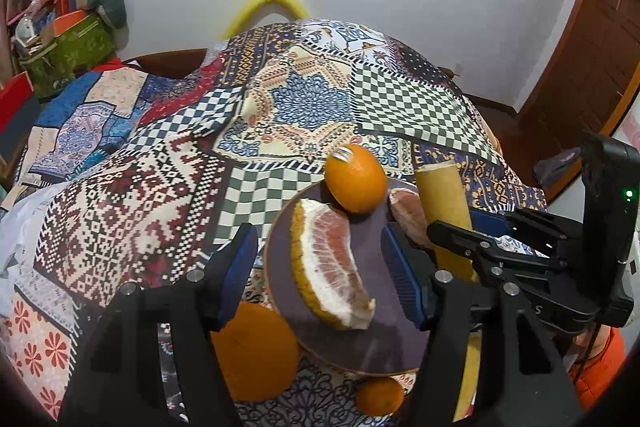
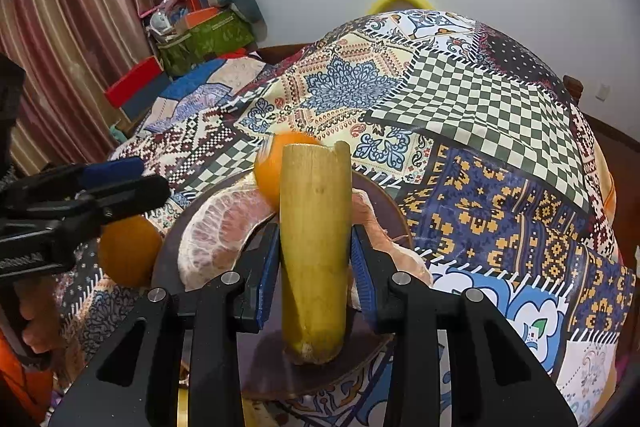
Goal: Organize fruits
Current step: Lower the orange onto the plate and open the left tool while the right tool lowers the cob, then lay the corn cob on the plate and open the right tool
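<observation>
A round dark plate (image 1: 380,343) lies on the patterned tablecloth. On it lie a pomelo wedge (image 1: 332,267), an orange (image 1: 354,177) with a sticker, and another pomelo piece (image 1: 408,215). My left gripper (image 1: 320,275) is open, its fingers on either side of the wedge above the plate. My right gripper (image 2: 316,267) is shut on a yellow-green sugarcane piece (image 2: 316,247), held over the plate (image 2: 272,363). The sugarcane also shows in the left wrist view (image 1: 444,207). Two oranges (image 1: 256,351) (image 1: 380,395) lie on the cloth beside the plate.
The patterned cloth (image 1: 304,99) covers the table up to the white wall. Boxes and bags (image 1: 68,35) are piled at the far left. A wooden door (image 1: 592,59) stands at right. A striped curtain (image 2: 60,47) hangs at left.
</observation>
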### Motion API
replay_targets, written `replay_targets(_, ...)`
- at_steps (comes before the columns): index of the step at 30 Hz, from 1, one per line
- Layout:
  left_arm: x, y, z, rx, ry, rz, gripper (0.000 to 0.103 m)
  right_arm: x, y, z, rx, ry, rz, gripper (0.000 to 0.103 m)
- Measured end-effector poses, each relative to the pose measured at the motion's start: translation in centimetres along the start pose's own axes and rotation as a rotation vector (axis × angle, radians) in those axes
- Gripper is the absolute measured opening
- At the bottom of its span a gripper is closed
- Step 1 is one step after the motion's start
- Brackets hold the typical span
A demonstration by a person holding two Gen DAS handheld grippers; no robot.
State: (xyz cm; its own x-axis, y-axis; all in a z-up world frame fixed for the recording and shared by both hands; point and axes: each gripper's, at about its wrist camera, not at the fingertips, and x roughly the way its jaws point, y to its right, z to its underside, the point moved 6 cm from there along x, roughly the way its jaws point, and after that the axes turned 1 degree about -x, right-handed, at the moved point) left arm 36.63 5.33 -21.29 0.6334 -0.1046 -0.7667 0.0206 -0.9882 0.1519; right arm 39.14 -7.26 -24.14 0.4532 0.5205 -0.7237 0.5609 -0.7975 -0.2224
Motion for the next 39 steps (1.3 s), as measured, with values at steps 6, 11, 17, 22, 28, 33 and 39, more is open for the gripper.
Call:
replay_targets(6,-0.1,-1.0,0.5,-0.008,-0.001,-0.023,0.064,1.0,-0.1,0.0,0.000,-0.032,0.010,0.032)
replay_targets(11,0.0,-1.4,0.9,-0.013,-0.007,-0.030,0.064,1.7,0.0,-0.1,0.002,-0.050,0.015,0.032)
replay_targets(17,-0.3,-1.4,1.3,0.003,-0.007,-0.045,0.064,1.8,-0.3,-0.2,-0.006,-0.065,0.015,0.040)
replay_targets(22,-1.7,-1.1,1.5,0.025,0.013,-0.058,0.064,0.9,-0.5,-0.3,-0.011,-0.046,0.026,0.044)
replay_targets(28,-3.3,-1.0,2.1,0.030,0.020,-0.060,0.064,-1.3,-1.2,-0.2,-0.018,-0.019,0.025,0.044)
replay_targets(33,-4.9,-1.1,3.5,0.037,0.017,-0.066,0.065,-3.8,-2.7,0.4,-0.036,0.006,0.021,0.049)
replay_targets(39,-7.0,-1.2,5.7,0.048,0.011,-0.074,0.065,-6.1,-4.9,1.9,-0.056,0.034,0.019,0.055)
